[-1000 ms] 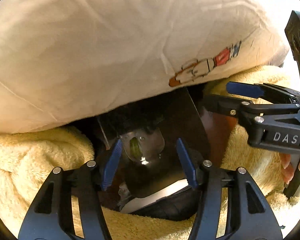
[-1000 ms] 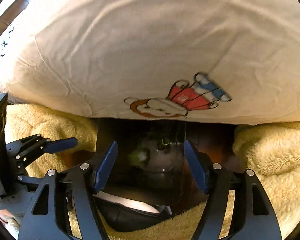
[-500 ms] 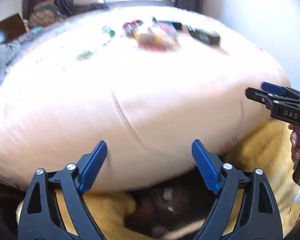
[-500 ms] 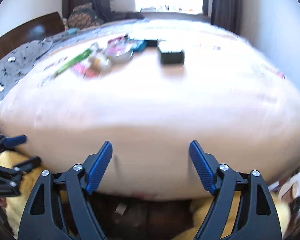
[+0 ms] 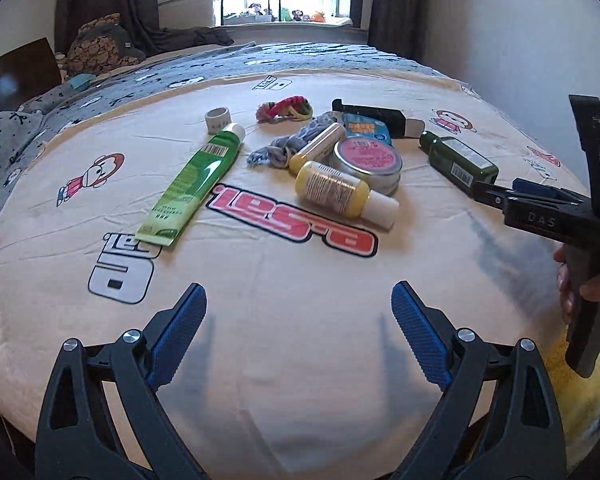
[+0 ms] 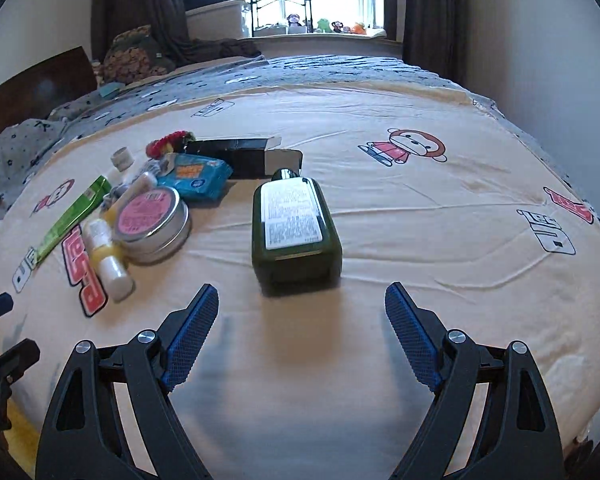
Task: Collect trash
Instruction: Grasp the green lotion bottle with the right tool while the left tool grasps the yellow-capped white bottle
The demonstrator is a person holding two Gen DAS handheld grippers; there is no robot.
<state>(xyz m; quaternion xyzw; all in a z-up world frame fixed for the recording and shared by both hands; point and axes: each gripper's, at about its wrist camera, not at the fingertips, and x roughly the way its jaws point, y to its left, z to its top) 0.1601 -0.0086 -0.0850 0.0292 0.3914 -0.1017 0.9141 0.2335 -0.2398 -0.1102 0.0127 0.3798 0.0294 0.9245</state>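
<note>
- The left gripper hovers over the near edge of the bed, its blue-padded jaws spread wide and empty.
- The right gripper hovers beside it, toward the bed's right side, jaws equally wide with nothing between them.
- Directly ahead of the right gripper lies a dark green bottle, flat on its side with its base toward the jaws and a white label facing up.
- The rest of the trash sits in a loose cluster near the middle of the bed, left of that bottle: a yellow bottle with a white cap, a round tin with a pink lid touching it, a flattened green tube, a blue packet, a black carton, a small white ring and a bright knotted cord.
- No bin or bag is visible in either view.
- Likely risks: the green bottle looks smooth and lies on soft bedding, so a grip across its width could slip or press it into the mattress rather than lift it.
- The yellow bottle seems free to roll if nudged, and the clustered items touch, so reaching for one may drag or scatter its neighbours.
- The two grippers sit near each other and could collide if both go for the cluster.
</note>
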